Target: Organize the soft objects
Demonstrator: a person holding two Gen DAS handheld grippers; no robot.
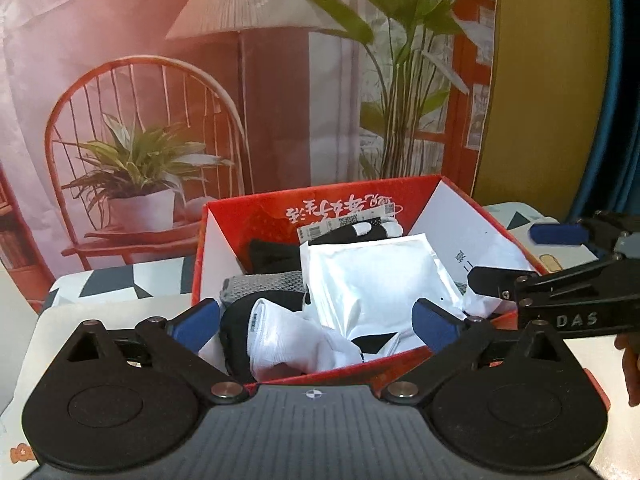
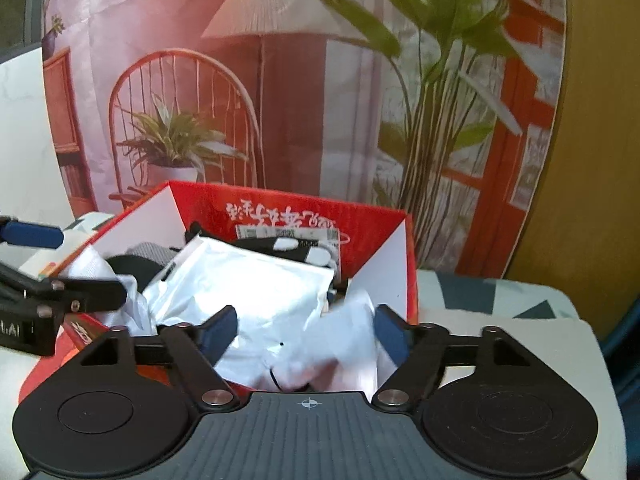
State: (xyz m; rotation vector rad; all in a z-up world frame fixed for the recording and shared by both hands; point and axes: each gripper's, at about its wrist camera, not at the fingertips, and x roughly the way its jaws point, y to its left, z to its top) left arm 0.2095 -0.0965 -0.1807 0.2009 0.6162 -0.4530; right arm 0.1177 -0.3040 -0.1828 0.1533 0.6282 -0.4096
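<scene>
Both wrist cameras looked forward and downward along their own tongs, from close above the near edge of the red box (image 1: 320,208) on the counter (image 1: 104,280). The left view sat left of the box, the right view right of it. They shared the box's contents and the printed backdrop (image 2: 280,100); each caught the other's tongs at its edge.
</scene>
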